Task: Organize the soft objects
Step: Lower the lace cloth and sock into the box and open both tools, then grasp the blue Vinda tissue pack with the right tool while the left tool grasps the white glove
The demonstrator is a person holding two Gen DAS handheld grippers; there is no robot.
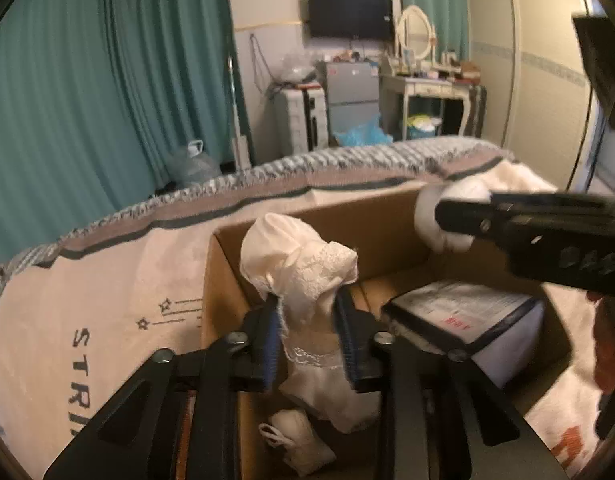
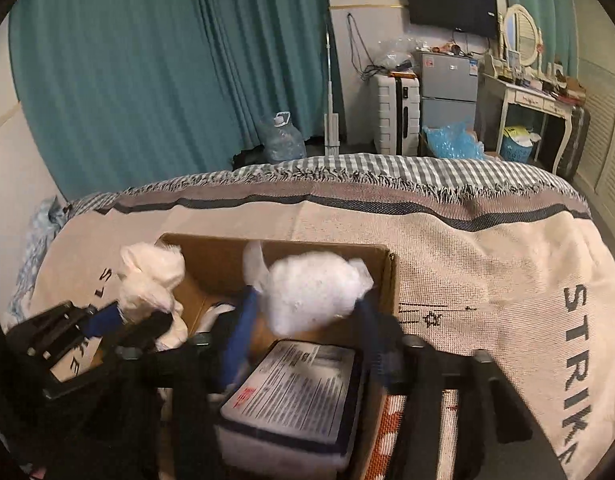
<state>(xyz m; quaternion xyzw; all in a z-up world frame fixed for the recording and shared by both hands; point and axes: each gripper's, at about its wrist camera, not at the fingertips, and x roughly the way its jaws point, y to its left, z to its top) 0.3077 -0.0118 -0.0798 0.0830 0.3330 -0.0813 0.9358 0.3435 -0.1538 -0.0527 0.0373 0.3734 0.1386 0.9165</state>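
Two hand-held grippers are over one open cardboard box [image 1: 223, 280] that sits on the bed, on a cream throw [image 2: 487, 264] printed with dark letters; the lettering is cut off by the edge of each view, so the whole word can't be read.

Starting at the left, the left hand-held gripper [image 1: 307, 324] is clamped on a cream lace-trimmed cloth bundle [image 1: 303, 264], its blue-padded fingers [image 1: 269, 340] pressing both sides. The bundle's bunched top rises above the fingers and its lower part hangs down into the box, with the bottom hidden behind the gripper frame. Below it, on the box floor, lies a second, smaller pale cloth piece [image 1: 295, 440]; what it is exactly is hard to make out.

Further right, inside the box, a flat dark-edged package [image 2: 295, 396] with a printed label lies against the near side. The print is too blurred to read, and its near end is covered by gripper arms.

Rightmost, the right hand-held gripper [image 2: 307, 312] squeezes a white fluffy wad [image 2: 315, 292] between its fingers, held above the box's far right corner. From the left wrist camera that gripper is motion-blurred, and only part of the wad shows past it.

So: three soft pieces, one box, one package.
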